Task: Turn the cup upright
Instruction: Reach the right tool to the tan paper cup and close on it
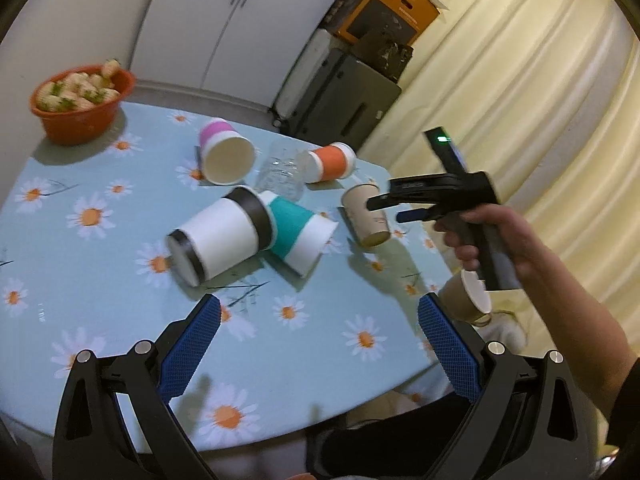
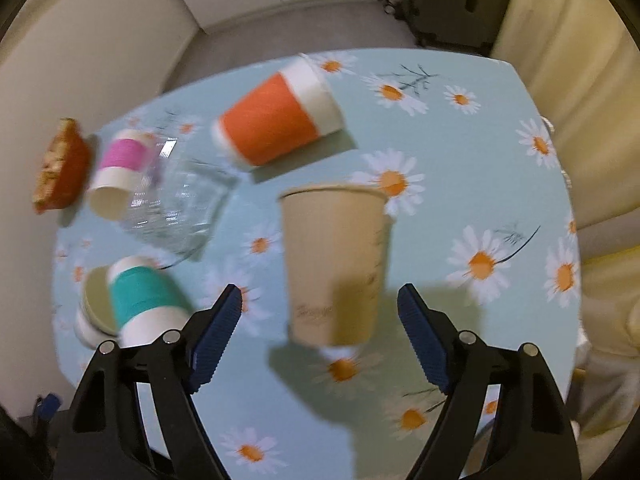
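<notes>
A tan paper cup (image 2: 334, 264) lies on its side on the daisy tablecloth, just ahead of my open right gripper (image 2: 320, 306) and between its blue fingers without touching them. In the left wrist view the same cup (image 1: 366, 214) lies at the table's right side with the right gripper (image 1: 384, 209) beside it, held by a hand. My left gripper (image 1: 320, 312) is open and empty above the table's near part. Other tipped cups lie around: orange (image 2: 280, 120), teal (image 2: 140, 300), pink (image 2: 120, 168), and white with black bands (image 1: 222, 236).
A clear glass (image 2: 176, 204) lies among the cups. An orange bowl of food (image 1: 80, 102) stands at the table's far left corner. Another paper cup (image 1: 466, 296) is off the right edge. A dark suitcase (image 1: 340, 100) and curtains stand behind the table (image 1: 100, 300).
</notes>
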